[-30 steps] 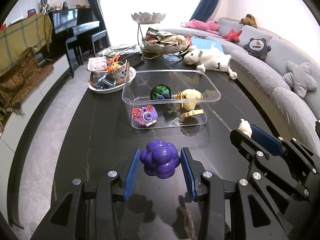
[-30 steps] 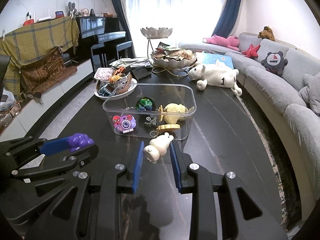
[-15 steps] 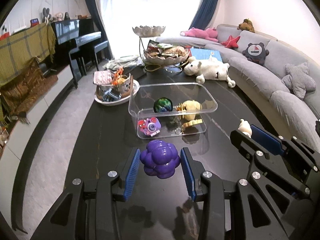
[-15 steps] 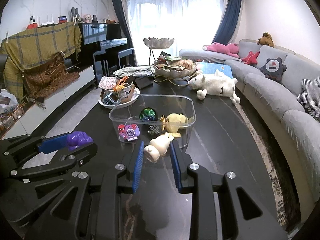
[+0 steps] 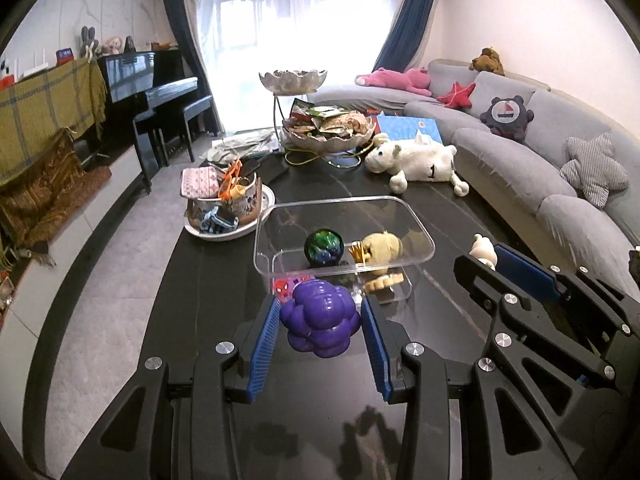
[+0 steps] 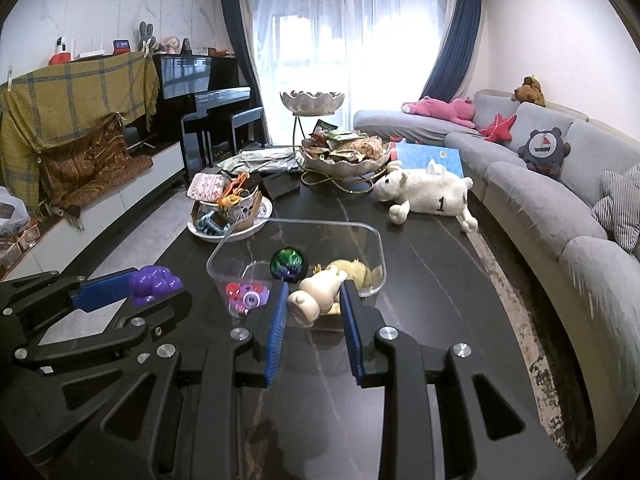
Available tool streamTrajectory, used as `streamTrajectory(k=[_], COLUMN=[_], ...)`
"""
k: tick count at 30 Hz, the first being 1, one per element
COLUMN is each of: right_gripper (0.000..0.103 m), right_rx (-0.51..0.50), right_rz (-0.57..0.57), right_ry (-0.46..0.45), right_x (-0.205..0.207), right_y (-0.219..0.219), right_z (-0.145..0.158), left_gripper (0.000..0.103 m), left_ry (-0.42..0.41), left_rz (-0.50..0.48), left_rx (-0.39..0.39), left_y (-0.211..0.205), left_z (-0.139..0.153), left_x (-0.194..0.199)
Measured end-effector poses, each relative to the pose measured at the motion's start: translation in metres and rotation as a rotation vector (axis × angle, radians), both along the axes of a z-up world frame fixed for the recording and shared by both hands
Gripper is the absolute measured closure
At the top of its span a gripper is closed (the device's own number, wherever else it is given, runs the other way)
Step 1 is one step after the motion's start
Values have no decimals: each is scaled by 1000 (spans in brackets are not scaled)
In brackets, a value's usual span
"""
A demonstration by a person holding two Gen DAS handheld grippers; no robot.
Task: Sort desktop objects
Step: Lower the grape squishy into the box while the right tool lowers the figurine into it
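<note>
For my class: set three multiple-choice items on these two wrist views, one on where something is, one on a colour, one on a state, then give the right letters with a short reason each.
1. Where is the dark green-and-blue ball?
A. inside the clear plastic bin
B. on the sofa
C. in the left gripper

2. What colour is the bumpy toy in the left gripper?
A. red
B. purple
C. yellow

3. What state is the right gripper in?
A. open and empty
B. shut on the cream figurine
C. shut on the white plush sheep

Answers:
1. A, the ball sits within the bin's clear walls beside a yellow plush.
2. B, the lumpy toy between the blue pads is purple.
3. B, both blue pads press the figurine's sides; the white plush sheep lies on the table beyond.
</note>
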State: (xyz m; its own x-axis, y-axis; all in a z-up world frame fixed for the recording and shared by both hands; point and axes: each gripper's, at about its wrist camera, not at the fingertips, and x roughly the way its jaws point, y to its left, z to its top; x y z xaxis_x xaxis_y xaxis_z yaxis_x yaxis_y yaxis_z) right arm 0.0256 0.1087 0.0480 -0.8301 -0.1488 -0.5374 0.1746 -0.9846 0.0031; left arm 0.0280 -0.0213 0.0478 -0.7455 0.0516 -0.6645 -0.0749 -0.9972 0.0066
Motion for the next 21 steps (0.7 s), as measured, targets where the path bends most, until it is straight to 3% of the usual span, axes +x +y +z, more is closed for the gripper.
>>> streamTrajectory(k=[21], right_gripper=[79], right_rx=[15], right_rz=[-6], right_ry=[-12], right_x=[-62], right_y=[-4], right_z=[-1], left_gripper=[66], left_ry=[-15], left_rz=[8], left_rx=[-2], left_y=[-1], left_z=[-5], left_x=[-59])
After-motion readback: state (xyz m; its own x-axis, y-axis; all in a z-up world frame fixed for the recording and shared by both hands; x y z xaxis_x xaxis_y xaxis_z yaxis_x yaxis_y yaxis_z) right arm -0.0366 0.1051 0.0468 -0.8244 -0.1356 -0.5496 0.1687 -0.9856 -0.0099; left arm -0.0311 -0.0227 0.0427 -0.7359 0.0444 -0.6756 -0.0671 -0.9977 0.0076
